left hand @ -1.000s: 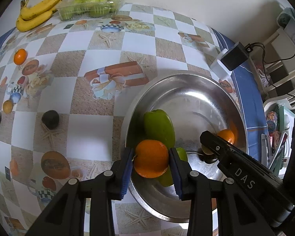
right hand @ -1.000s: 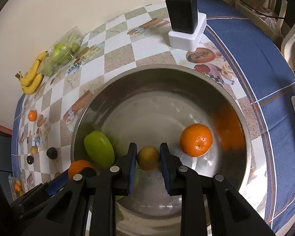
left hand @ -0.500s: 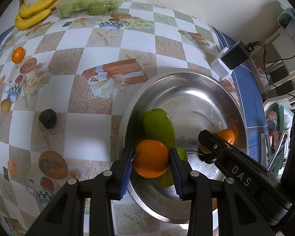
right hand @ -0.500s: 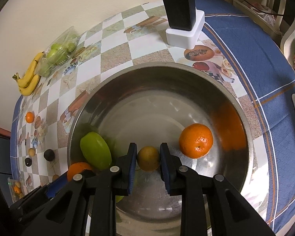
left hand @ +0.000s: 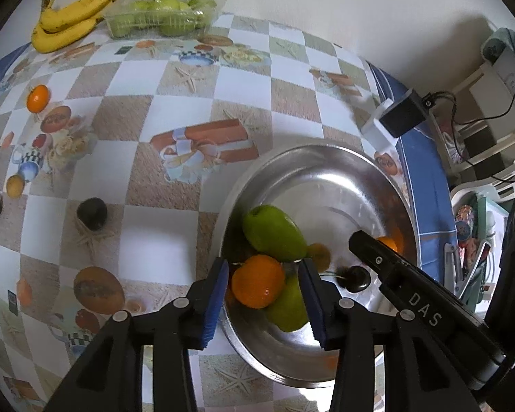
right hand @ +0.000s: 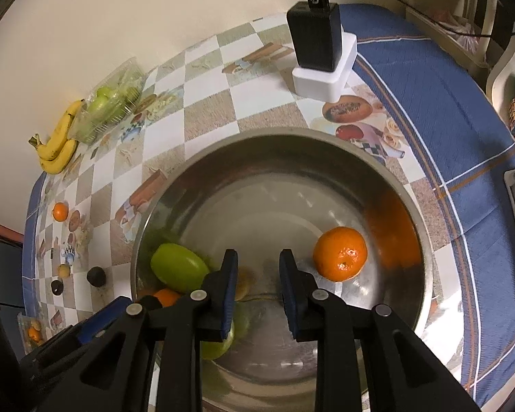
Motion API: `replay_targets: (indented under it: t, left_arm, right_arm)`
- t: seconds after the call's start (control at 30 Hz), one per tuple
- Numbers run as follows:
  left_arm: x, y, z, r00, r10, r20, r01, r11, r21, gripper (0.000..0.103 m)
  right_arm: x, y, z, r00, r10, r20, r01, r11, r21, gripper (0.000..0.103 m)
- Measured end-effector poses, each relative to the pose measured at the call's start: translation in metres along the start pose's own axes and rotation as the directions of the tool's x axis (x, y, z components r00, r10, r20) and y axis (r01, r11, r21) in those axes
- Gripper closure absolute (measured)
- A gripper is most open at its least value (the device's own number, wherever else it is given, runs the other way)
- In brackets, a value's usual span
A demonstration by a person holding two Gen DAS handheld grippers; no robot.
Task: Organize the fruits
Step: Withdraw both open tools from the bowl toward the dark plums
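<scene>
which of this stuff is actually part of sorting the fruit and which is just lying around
Job:
- round steel bowl
- orange fruit between the left gripper, whose jaws are opening
- long green fruit
- orange mandarin in the bowl
- small loose orange
- dark avocado
- yellow bananas
- clear tray of green fruit

Lying about:
- black charger on white block
- blue cloth

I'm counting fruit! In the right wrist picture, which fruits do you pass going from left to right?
bananas → pack of green fruit → big green fruit in the metal bowl → orange in the bowl. The small fruits on the table at far left overlap the bananas, so they are left out.
</scene>
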State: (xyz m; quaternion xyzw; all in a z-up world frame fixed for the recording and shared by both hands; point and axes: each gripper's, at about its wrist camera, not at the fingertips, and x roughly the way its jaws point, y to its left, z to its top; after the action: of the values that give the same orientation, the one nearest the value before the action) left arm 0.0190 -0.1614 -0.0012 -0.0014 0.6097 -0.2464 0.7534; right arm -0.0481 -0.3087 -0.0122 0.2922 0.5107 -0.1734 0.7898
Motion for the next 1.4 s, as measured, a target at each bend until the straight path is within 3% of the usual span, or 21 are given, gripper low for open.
replay_targets:
  t: [0.3, 0.4, 0.5, 0.57, 0.7, 0.77, 0.9, 0.97, 1.1, 1.2, 1.33, 1.4]
  left_arm:
    - [-0.003, 0.016, 0.008, 0.999, 0.031, 0.02, -0.031, 0.999, -0.045, 0.056]
    - [-0.003, 0.025, 0.011, 0.997, 0.072, 0.026, -0.07, 0.995, -0.065, 0.056]
    - [-0.004, 0.036, 0.013, 0.992, 0.12, 0.031, -0.117, 0.99, -0.082, 0.047]
    - [-0.005, 0.044, 0.014, 0.987, 0.159, 0.035, -0.156, 0.983, -0.093, 0.045]
    - [-0.004, 0.059, 0.016, 0.973, 0.229, 0.036, -0.223, 0.967, -0.122, 0.033]
    - [-0.003, 0.065, 0.016, 0.969, 0.247, 0.03, -0.241, 0.961, -0.135, 0.029]
    - [0.0, 0.074, 0.015, 0.957, 0.288, 0.021, -0.282, 0.948, -0.149, 0.022]
    - [-0.002, 0.078, 0.015, 0.951, 0.308, 0.031, -0.3, 0.942, -0.15, 0.016]
    - [-0.005, 0.082, 0.016, 0.943, 0.33, 0.046, -0.32, 0.935, -0.153, 0.009]
    - [-0.007, 0.084, 0.018, 0.937, 0.346, 0.054, -0.335, 0.93, -0.151, 0.004]
    - [-0.01, 0.087, 0.019, 0.933, 0.354, 0.07, -0.342, 0.929, -0.144, 0.0]
    - [-0.011, 0.089, 0.019, 0.931, 0.357, 0.075, -0.345, 0.928, -0.144, 0.0]
  right_arm:
    - [-0.001, 0.002, 0.0, 1.0, -0.008, -0.004, 0.008, 1.0, -0.009, 0.078]
    - [0.001, 0.003, -0.001, 1.0, -0.012, -0.008, 0.012, 1.0, -0.01, 0.078]
    - [0.002, 0.004, -0.002, 1.0, -0.017, -0.013, 0.017, 1.0, -0.016, 0.075]
    - [0.004, 0.006, -0.003, 1.0, -0.02, -0.018, 0.019, 1.0, -0.023, 0.063]
    - [0.007, 0.011, -0.004, 0.999, -0.028, -0.025, 0.027, 0.999, -0.045, 0.056]
    - [0.007, 0.014, -0.005, 0.999, -0.031, -0.021, 0.03, 0.998, -0.053, 0.041]
    - [0.008, 0.017, -0.006, 0.999, -0.035, -0.017, 0.034, 0.997, -0.07, 0.036]
    - [0.008, 0.018, -0.006, 0.999, -0.042, -0.013, 0.041, 0.997, -0.072, 0.024]
    - [0.009, 0.02, -0.006, 0.999, -0.044, -0.012, 0.043, 0.996, -0.075, 0.024]
    - [0.01, 0.022, -0.006, 0.999, -0.051, -0.009, 0.05, 0.996, -0.08, 0.013]
    - [0.01, 0.023, -0.006, 0.999, -0.053, -0.009, 0.053, 0.995, -0.083, 0.012]
    - [0.01, 0.024, -0.006, 0.998, -0.058, -0.003, 0.057, 0.995, -0.083, 0.006]
